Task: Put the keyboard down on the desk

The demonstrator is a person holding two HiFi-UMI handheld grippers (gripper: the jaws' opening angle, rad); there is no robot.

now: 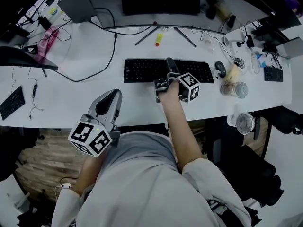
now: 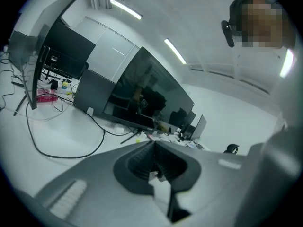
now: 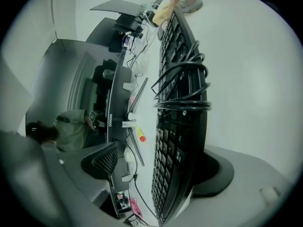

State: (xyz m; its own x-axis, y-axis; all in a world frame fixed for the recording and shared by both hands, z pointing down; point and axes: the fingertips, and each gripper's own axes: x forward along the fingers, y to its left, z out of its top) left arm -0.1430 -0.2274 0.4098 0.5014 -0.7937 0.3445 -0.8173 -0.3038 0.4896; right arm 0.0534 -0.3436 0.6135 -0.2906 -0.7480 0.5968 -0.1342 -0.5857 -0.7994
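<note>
The keyboard (image 1: 142,71) is seen lying flat on the white desk (image 1: 85,98), and the right hand-held gripper (image 1: 171,69) is set across its middle. In the right gripper view the jaws are spread wide. The keyboard (image 3: 177,141) stands between them, and the meshed pad on the one side is clearly held apart from the keys. No pinch is made on it. A coil of black cable (image 3: 184,86) is seen on the keyboard, just ahead of those jaws. Beyond the right hand-held gripper a yellow marker (image 1: 160,37) lies on the desk, and farther on the dark monitor (image 1: 156,1) is seen. To that gripper's right, just past the keyboard's end, a mouse (image 1: 220,68) rests, with a glass jar (image 1: 235,89) near it.

The left hand-held gripper (image 1: 111,98) is held to the left of the right one and nearer the person, at the desk's near edge, well apart from the keyboard. In the left gripper view its jaws are pressed together at the tips, and nothing is caught between them. A black cable (image 2: 61,152) is seen trailing across the desk ahead of it.
</note>
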